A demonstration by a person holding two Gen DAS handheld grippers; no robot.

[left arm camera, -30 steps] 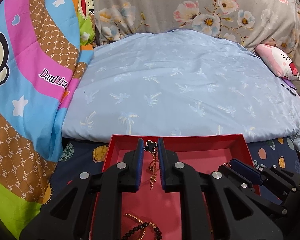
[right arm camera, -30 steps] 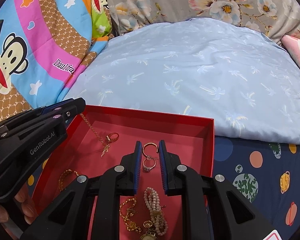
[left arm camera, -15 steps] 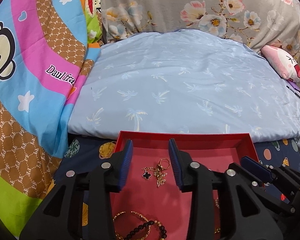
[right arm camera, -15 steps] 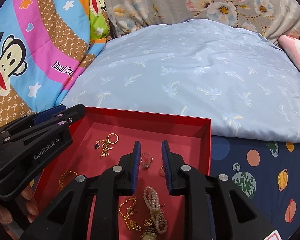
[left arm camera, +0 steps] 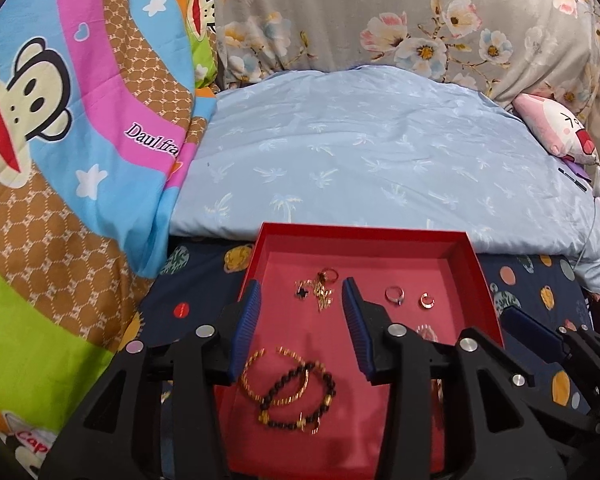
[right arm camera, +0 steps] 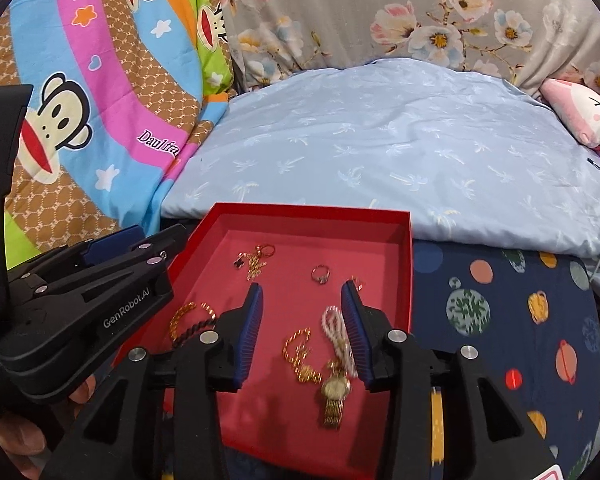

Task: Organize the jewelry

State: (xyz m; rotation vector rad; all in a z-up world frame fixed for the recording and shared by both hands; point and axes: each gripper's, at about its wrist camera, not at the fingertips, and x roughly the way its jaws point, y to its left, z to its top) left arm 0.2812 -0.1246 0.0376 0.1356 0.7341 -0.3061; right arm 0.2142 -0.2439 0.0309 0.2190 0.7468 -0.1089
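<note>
Jewelry lying loose in a red box (left arm camera: 470, 252) on the bed

Left wrist view: left gripper (left arm camera: 302, 306) over the box, jaws opening, nothing between them; necklace (left arm camera: 318, 286) ahead, bracelets (left arm camera: 288, 388) below, two rings (left arm camera: 408, 296) to the right. Right wrist view: right gripper (right arm camera: 300, 308) jaws opening, empty, above a gold watch (right arm camera: 334, 394), pearls (right arm camera: 336, 334) and chain (right arm camera: 300, 354)

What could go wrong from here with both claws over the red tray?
1. The gold chain with the black clover charm lies bunched against a gold ring; a pick may drag both.
2. The white pearl strand, gold chain and gold watch overlap beside the opening right claw; they could tangle or lift together.
3. The shallow red cardboard tray sits on soft bedding; a push could tip it.
</note>
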